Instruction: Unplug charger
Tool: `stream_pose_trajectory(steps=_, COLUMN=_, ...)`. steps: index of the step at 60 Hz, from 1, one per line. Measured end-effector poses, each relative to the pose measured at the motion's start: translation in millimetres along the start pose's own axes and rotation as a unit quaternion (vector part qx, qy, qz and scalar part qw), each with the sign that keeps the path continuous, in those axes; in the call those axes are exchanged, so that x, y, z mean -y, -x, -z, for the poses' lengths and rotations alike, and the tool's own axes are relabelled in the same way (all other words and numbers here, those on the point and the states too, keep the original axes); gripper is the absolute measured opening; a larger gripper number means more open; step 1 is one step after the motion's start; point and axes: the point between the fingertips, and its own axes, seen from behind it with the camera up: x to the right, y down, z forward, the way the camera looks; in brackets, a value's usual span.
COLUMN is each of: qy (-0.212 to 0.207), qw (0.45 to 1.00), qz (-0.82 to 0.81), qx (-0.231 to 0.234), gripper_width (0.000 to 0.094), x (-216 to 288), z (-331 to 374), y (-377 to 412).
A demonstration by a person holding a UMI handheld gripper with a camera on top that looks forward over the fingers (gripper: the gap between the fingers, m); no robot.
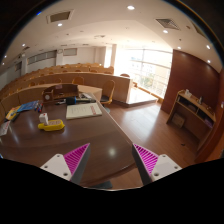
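My gripper (111, 160) is open and empty, its two magenta pads (75, 158) wide apart above a dark brown table (100, 135). Nothing stands between the fingers. Well beyond the fingers lie a yellow object (52, 126), a small white bottle-like item (43, 118) and a white laptop or open book (83, 110). I cannot make out a charger, a plug or a socket in this view.
The table's right edge drops to a wooden floor (150, 125). Curved wooden benches (70, 72) line the back of the room. A wooden shelf unit (195, 110) stands at the right wall. Large windows (150, 70) are beyond.
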Motion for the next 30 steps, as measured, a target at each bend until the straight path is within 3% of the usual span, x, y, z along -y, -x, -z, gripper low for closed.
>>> stream_pose_trajectory(steps=8, qy=0.029, qw=0.999, qz=0.013, qx=0.011, gripper_width=0.0857, x=-43, z=-3, y=13)
stream_pose_trajectory(steps=9, qy=0.034, qw=0.999, qz=0.016, qx=0.015, gripper_width=0.0859, x=-27, z=7, y=16)
stream_pose_trajectory(steps=10, qy=0.034, qw=0.999, qz=0.018, qx=0.018, gripper_width=0.0861, x=-49, z=-5, y=21)
stream_pose_trajectory(steps=16, qy=0.041, qw=0.997, qz=0.032, qx=0.052, gripper_width=0.085, x=-73, z=-15, y=69)
stream_pose_trajectory(steps=22, qy=0.032, qw=0.993, qz=0.045, qx=0.101, gripper_width=0.0853, x=-73, z=-25, y=136)
stream_pose_trajectory(steps=30, qy=-0.012, qw=0.985, qz=0.049, qx=0.165, gripper_width=0.0849, x=-39, z=-58, y=236)
